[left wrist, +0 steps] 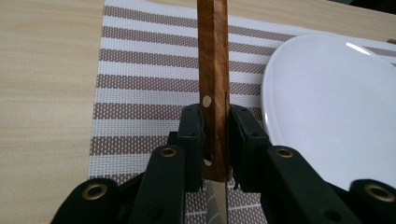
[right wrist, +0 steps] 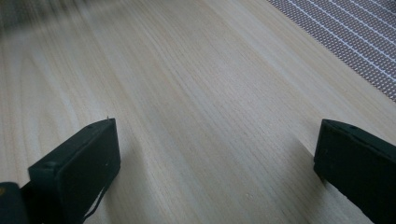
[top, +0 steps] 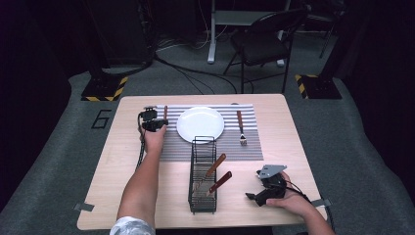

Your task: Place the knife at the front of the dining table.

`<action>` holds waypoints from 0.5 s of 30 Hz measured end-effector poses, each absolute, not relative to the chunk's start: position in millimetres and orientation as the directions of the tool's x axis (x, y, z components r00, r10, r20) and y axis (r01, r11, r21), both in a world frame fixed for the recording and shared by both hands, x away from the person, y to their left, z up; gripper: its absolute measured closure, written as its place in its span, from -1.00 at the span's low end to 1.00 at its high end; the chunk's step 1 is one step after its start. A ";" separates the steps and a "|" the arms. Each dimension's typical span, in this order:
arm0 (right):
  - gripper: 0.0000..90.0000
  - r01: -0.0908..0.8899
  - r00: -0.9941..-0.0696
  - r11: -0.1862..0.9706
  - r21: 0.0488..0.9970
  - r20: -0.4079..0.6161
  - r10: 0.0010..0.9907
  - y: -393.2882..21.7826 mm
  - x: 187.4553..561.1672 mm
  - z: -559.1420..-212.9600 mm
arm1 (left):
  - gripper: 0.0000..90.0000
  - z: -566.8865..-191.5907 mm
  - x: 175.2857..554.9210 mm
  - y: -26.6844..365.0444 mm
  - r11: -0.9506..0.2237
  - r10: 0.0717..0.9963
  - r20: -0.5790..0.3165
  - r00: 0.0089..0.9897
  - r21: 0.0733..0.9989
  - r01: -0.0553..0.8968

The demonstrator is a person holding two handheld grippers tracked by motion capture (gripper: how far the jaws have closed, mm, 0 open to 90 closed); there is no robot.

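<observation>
Left gripper (left wrist: 215,135) clamped on knife (left wrist: 213,70) handle, left of plate (left wrist: 336,107); lay it flat, parallel to plate. Right gripper (right wrist: 215,158) jaws apart, lower right.

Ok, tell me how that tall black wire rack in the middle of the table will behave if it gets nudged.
The wire rack is open mesh, so probably light and easy to slide on the smooth wooden table. It stands tall and narrow, so a push high up may tip it. The two wooden-handled utensils leaning inside would likely rattle or shift.
</observation>
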State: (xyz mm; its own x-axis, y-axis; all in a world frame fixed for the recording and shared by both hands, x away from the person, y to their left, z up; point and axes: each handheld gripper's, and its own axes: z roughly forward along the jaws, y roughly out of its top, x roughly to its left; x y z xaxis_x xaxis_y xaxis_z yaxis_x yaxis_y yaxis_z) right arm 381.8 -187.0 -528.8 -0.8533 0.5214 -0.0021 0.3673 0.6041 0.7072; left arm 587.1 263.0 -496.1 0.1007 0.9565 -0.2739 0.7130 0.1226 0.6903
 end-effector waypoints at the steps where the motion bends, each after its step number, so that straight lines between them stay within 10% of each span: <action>1: -1.00 0.367 -0.853 0.604 0.707 -0.002 0.521 -187.0 381.8 -528.8 | 0.68 -497.6 587.9 263.9 0.121 0.957 -0.273 0.099 0.685 0.718; 15: -1.00 0.371 -0.852 0.603 0.707 0.000 0.524 -186.9 381.6 -528.7 | 0.67 -512.0 593.3 263.5 0.121 0.958 -0.274 0.085 0.653 0.748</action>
State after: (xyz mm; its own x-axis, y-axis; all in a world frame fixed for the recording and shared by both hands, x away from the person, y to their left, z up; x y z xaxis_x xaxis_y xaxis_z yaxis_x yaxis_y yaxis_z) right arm 381.6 -186.9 -528.7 -0.8519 0.5238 0.0002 0.3708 0.6028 0.7065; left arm 593.3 263.5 -512.0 0.0846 0.9579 -0.2744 0.7478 0.1209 0.6528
